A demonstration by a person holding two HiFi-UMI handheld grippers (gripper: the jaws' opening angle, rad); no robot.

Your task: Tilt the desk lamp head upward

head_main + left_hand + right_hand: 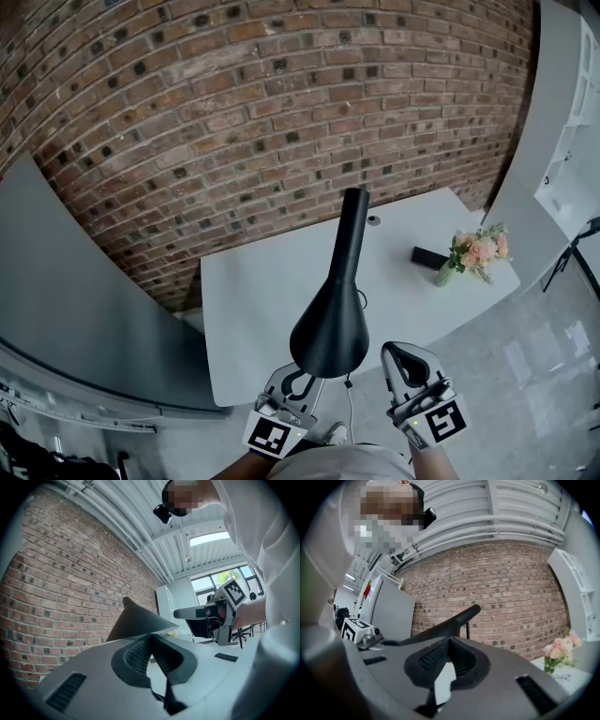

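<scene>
1. The left claw (150, 637) has its two ribbed pads meeting at the tips, with nothing between them. Its own view shows only a sliver of white tabletop through the gap lower down.
2. The right claw (450, 640) is pressed together in the same way and is also empty.
3. In the head view, both claws are held low at the near edge. The left one is tucked just under the near rim of the lamp head (330, 328); whether it touches the rim cannot be told. The right one is just beside the lamp head, clear of it.
4. Each claw carries a marker cube (273, 436) at its rear, closest to the person.
5. The black lamp head is broad and rounded. It narrows into a dark neck (352, 234) that runs away toward the brick wall (234, 94).
6. The lamp is over the white tabletop (253, 309), near its middle.
7. Toward the far right corner there is a small vase of pink flowers (478, 251), with a flat black box (428, 256) just beside it. Both are well apart from the lamp.
</scene>
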